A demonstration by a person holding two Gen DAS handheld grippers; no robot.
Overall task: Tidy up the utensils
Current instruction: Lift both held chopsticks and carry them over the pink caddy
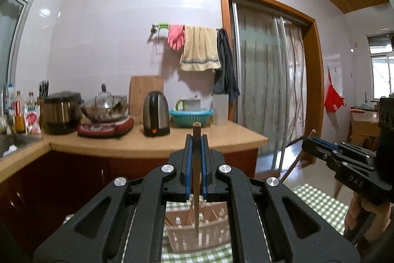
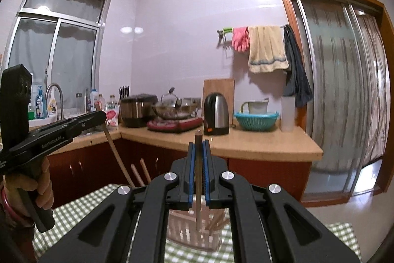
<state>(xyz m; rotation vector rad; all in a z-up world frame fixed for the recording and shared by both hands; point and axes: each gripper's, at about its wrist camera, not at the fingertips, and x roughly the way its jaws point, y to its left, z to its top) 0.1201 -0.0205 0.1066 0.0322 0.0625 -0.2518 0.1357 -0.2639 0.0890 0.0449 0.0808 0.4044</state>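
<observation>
My left gripper [image 1: 196, 139] is shut on a brown wooden chopstick [image 1: 196, 164] that stands upright, its lower end inside a slotted holder [image 1: 197, 236] on the green checked tablecloth [image 1: 320, 204]. My right gripper [image 2: 199, 146] is shut on another brown chopstick [image 2: 198, 176], upright, its tip down in a slotted holder [image 2: 194, 233] with several sticks in it. The left gripper [image 2: 98, 116] also shows in the right wrist view with its chopstick [image 2: 115, 152] slanting down. The right gripper [image 1: 307, 141] shows at right in the left wrist view.
A kitchen counter [image 1: 152, 144] behind carries a kettle [image 1: 156, 114], rice cooker [image 1: 62, 112], pot on a hotplate [image 1: 106, 105], teal basket [image 1: 190, 116] and cutting board [image 1: 145, 90]. A sink [image 2: 56, 100] is at left, a sliding door [image 2: 344, 103] at right.
</observation>
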